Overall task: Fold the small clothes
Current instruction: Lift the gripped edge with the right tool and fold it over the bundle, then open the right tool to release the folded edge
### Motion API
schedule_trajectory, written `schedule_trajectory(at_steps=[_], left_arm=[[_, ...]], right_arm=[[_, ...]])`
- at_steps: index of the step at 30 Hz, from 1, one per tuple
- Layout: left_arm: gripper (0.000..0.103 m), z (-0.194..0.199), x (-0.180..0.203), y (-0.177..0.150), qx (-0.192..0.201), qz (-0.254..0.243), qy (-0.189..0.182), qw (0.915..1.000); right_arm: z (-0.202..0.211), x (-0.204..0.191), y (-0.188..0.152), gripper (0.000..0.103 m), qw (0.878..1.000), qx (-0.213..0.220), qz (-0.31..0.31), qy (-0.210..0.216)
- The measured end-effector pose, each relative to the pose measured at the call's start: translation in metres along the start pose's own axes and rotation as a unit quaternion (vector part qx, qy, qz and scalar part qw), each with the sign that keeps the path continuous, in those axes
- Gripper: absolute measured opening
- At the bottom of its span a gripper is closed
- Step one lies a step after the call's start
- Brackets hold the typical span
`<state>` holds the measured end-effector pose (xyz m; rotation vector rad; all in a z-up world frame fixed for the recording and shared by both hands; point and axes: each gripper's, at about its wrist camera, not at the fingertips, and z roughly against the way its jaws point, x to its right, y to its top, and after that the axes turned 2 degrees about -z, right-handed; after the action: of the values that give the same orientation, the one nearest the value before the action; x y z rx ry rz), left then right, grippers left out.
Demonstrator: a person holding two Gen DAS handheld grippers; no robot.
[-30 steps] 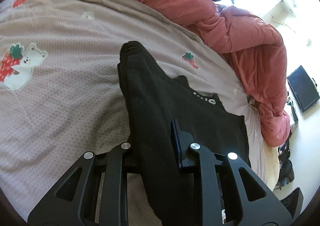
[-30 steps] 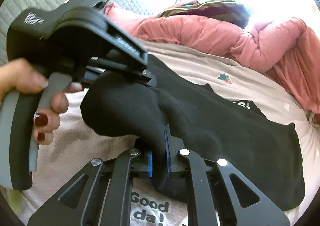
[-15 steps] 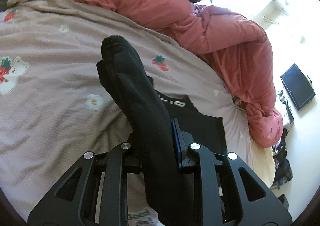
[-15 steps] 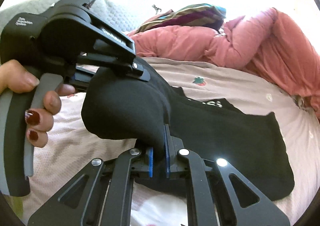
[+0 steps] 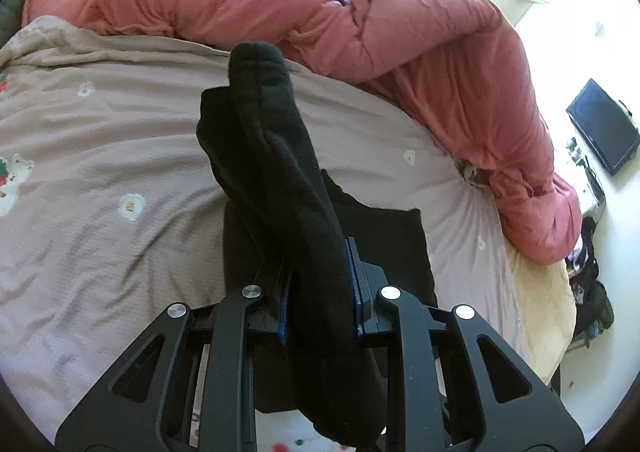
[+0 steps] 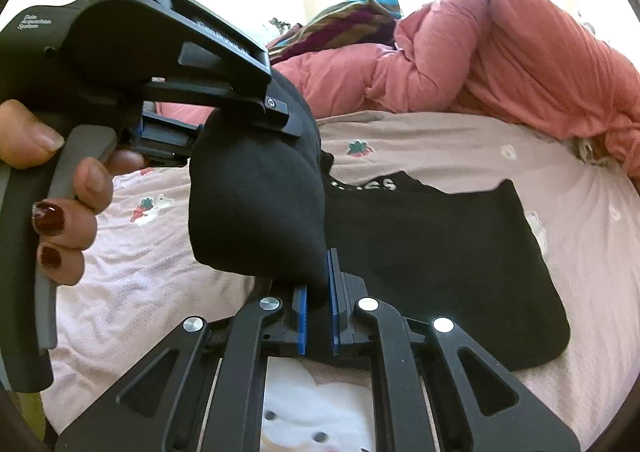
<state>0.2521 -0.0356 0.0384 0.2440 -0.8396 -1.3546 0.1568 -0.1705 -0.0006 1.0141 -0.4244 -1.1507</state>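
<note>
My left gripper (image 5: 320,292) is clamped on a thick fold of the black garment (image 5: 280,171), which rises off the bedsheet (image 5: 100,252) toward twelve o'clock in the left wrist view. My right gripper (image 6: 318,312) has its blue pads (image 6: 301,312) drawn in narrow, pinching another edge of the same garment (image 6: 420,252); its lower part lies spread on the sheet (image 6: 580,232) toward three o'clock.

I see no container in either view; the cloth rests only on the bed and in the tongs.

Only the right wrist view shows the left gripper's body (image 6: 140,51) at ten o'clock, a hand (image 6: 68,191) with dark red nails squeezing its trigger, and white lettering (image 6: 368,185) on the cloth. Only the left wrist view shows a dark screen (image 5: 604,127) at three o'clock. A pink duvet (image 5: 360,23) shows in both.
</note>
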Motion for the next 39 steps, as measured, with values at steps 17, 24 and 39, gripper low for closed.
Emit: schedule_trajectory(at_steps=[17,24,39], left_arm=[[0.016,-0.062,0.061,-0.003,-0.042,-0.057,0.017,0.9973],[0.018,-0.084,0.061,-0.007,-0.055,-0.064,0.025,0.9961],[0.073,-0.048,-0.004,0.001,-0.01,0.02,-0.047,0.9986]], right_arm=[[0.004,0.069,-0.015,0.007,0.993,-0.029,-0.112,0.028],[-0.006,0.085,-0.023,0.008,0.986,-0.047,-0.155,0.044],[-0.002,0.11,-0.031,0.035,0.974,-0.034,-0.225,0.027]])
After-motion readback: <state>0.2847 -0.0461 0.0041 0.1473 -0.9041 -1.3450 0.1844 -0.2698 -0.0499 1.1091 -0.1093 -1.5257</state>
